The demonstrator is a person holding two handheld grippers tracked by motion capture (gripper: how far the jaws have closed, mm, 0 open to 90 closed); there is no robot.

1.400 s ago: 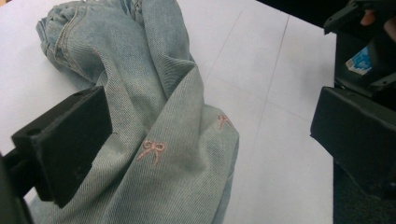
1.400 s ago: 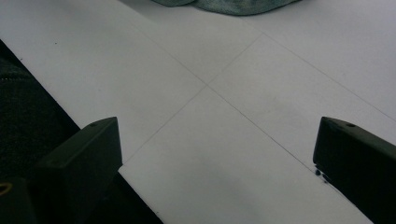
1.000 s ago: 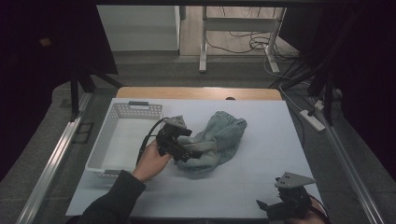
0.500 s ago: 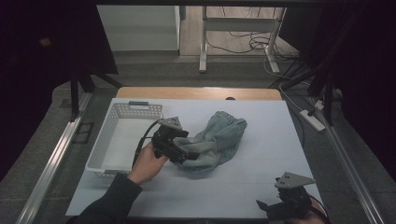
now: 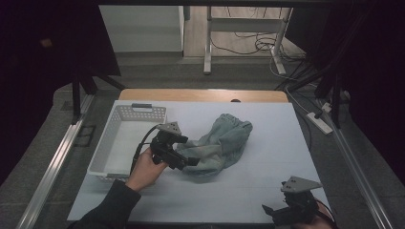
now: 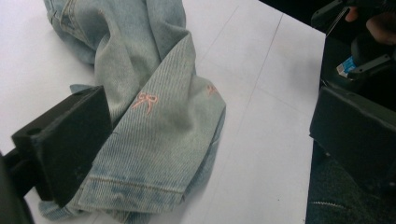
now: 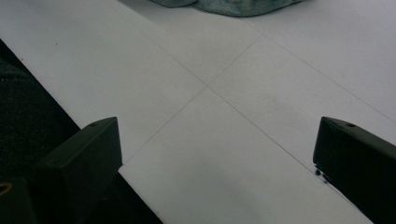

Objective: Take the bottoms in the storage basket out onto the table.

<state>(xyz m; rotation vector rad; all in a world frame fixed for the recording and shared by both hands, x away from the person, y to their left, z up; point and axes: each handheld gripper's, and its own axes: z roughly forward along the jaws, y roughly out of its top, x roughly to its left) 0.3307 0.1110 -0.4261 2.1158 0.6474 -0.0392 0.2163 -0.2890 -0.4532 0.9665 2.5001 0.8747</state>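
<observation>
The garment (image 5: pixel 217 145) is a crumpled piece of pale, washed-out blue denim lying on the white desk (image 5: pixel 267 191), just to the right of the white slotted basket (image 5: pixel 122 143) and touching nothing else but the left gripper. In the left gripper view (image 6: pixel 163 121) its cloth shows a fine ribbed weave, a stitched hem with a darker faded band along the near edge, and thick folds that bunch toward the far end. Two small pink embroidered bows (image 6: pixel 146 99) sit on the top layer, one plainly seen, the other half turned away near the fold. No brand, label or readable writing shows on the cloth.

The left gripper (image 5: pixel 184 161) is held in a hand (image 5: pixel 145 164) beside the basket's right wall, its jaws spread wide over the near end of the denim; one jaw lies against the cloth's edge and the other stands off over bare desk, so nothing is pinched between them.

The right gripper (image 5: pixel 286 212) sits well away from the basket, at the near right corner of the desk, jaws apart with only bare white surface and its thin seam lines between them. The edge of the denim shows at the far end of the right gripper view (image 7: pixel 233 5).
</observation>
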